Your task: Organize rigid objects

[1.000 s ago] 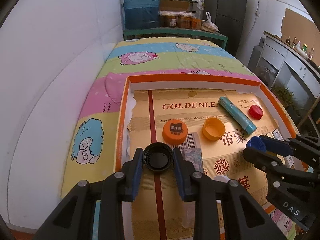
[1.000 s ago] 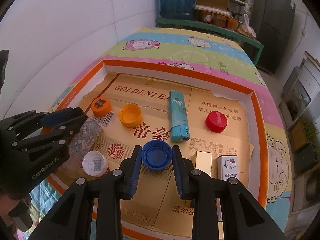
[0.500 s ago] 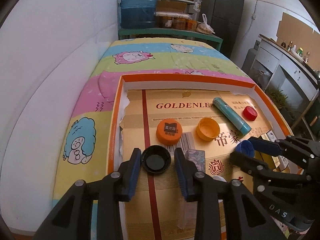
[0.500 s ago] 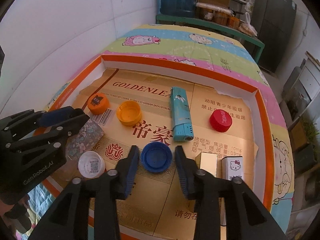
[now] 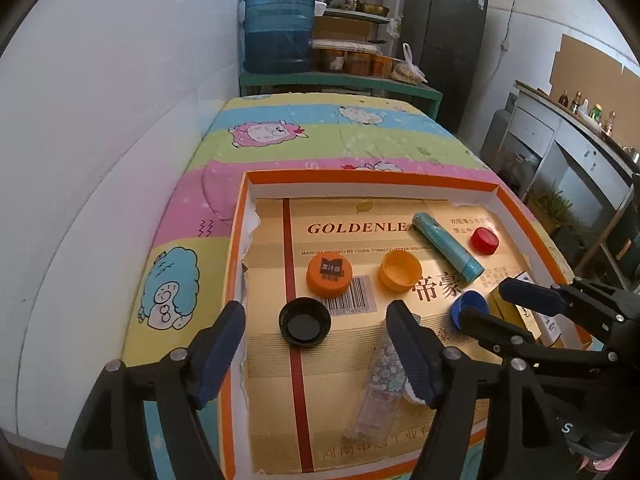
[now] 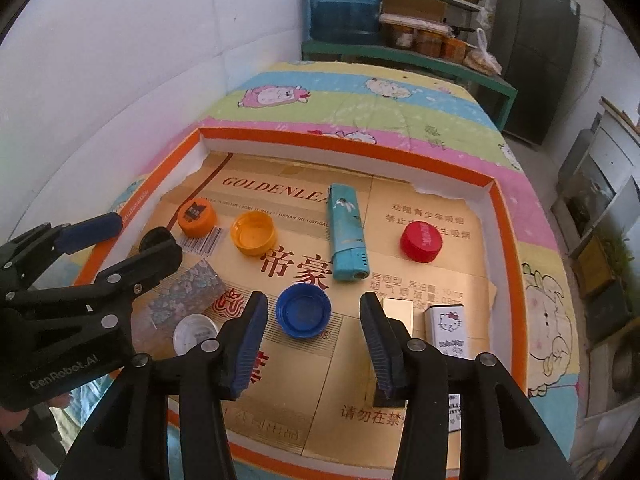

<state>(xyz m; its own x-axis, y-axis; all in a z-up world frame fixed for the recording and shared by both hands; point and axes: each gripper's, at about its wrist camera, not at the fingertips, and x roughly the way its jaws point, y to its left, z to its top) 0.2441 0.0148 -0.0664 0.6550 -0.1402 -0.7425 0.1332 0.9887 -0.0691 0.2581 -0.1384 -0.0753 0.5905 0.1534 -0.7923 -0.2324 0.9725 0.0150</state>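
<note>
A shallow orange-rimmed tray (image 5: 360,178) lined with gold cardboard lies on a bed. My left gripper (image 5: 316,320) is opening wide; a black bottle cap (image 5: 305,321) lies free on the cardboard between its fingers, touching neither. My right gripper (image 6: 313,308) is also opening, and a blue cap (image 6: 303,311) rests open side up between its pads, untouched. Beyond them lie a labelled orange cap (image 5: 329,275), an upturned orange cap (image 5: 400,270), a teal lighter (image 5: 446,246) and a red cap (image 5: 485,240).
A floral-patterned lighter (image 6: 188,288) and a white cap (image 6: 195,334) lie near the front left of the tray. A gold box (image 6: 396,312) and a Hello Kitty box (image 6: 448,328) sit front right. A white wall (image 5: 100,160) runs along the left of the bed.
Both grippers have spread their jaws. The left let go of the black cap and the right let go of the blue cap; both caps stay on the cardboard.
</note>
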